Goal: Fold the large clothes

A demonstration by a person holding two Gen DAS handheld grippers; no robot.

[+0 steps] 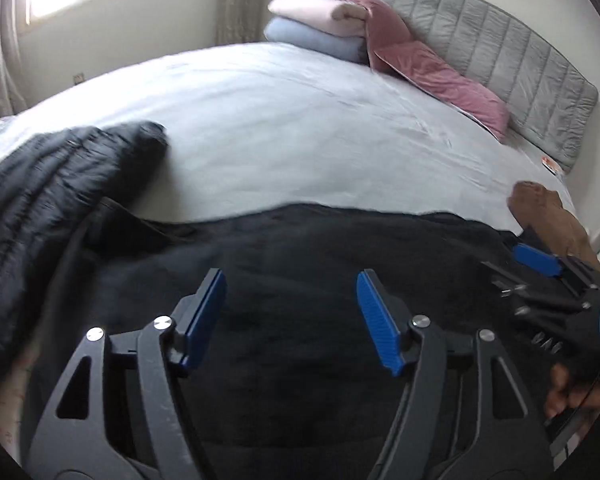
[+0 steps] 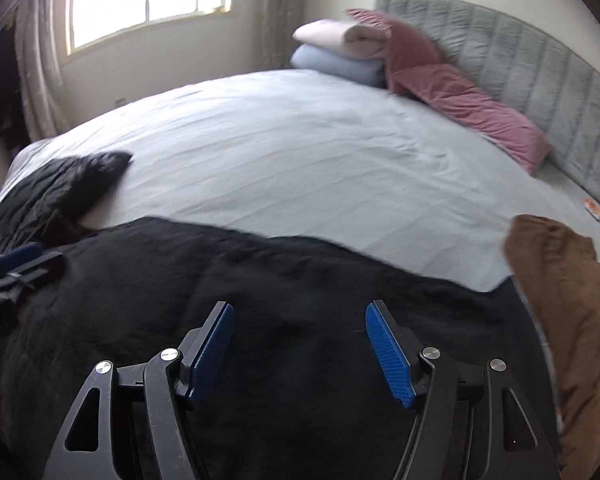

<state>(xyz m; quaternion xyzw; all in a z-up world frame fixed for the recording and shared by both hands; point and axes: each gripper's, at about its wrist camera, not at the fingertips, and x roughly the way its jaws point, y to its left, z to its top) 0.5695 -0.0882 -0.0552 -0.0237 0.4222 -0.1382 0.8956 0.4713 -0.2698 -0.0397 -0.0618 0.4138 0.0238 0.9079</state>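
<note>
A large black fleece garment (image 1: 300, 264) (image 2: 260, 280) lies spread along the near side of the bed. My left gripper (image 1: 290, 280) hovers over it, open, with nothing between its blue pads. My right gripper (image 2: 300, 312) is also open above the same dark cloth, its pads apart and free. In the left wrist view the right gripper (image 1: 540, 264) shows at the right edge, held by a hand (image 1: 568, 396). In the right wrist view part of the left gripper (image 2: 16, 268) shows at the left edge.
A black quilted jacket (image 1: 48, 184) (image 2: 60, 192) lies at the left. A brown garment (image 2: 568, 312) (image 1: 548, 216) sits at the right. Far off, folded pink and blue blankets (image 1: 320, 28), a pink cushion (image 1: 440, 76) and a grey headboard (image 1: 520, 60) stand behind the white sheet (image 1: 280, 128).
</note>
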